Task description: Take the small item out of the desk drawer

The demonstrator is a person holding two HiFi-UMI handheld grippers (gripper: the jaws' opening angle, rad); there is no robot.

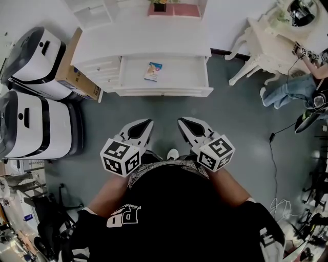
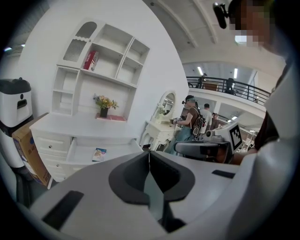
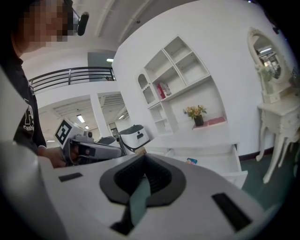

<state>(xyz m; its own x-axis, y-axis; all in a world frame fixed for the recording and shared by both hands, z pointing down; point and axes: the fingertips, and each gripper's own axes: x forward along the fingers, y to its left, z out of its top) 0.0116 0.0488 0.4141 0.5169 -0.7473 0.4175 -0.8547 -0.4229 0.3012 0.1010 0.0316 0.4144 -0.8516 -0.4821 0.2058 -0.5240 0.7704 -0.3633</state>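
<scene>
Across the grey floor from the person stands a white desk with its wide drawer pulled open. The small item, a flat blue and white packet, lies alone on the drawer's floor, left of its middle. On the tabletop at the back sits a potted flower, with a pink tray just beside it.

The person holds both tools close to the body, well apart from the desk, tips pointing toward the drawer. The left gripper has its jaws pressed together with nothing between them, and the right gripper likewise has its jaws together and empty. The two sit side by side, near each other but not touching.

Left of the desk a cardboard box leans against its side, and beyond that are two white appliances with dark bands. To the right is a cream dressing table, with someone in jeans beside it.
</scene>
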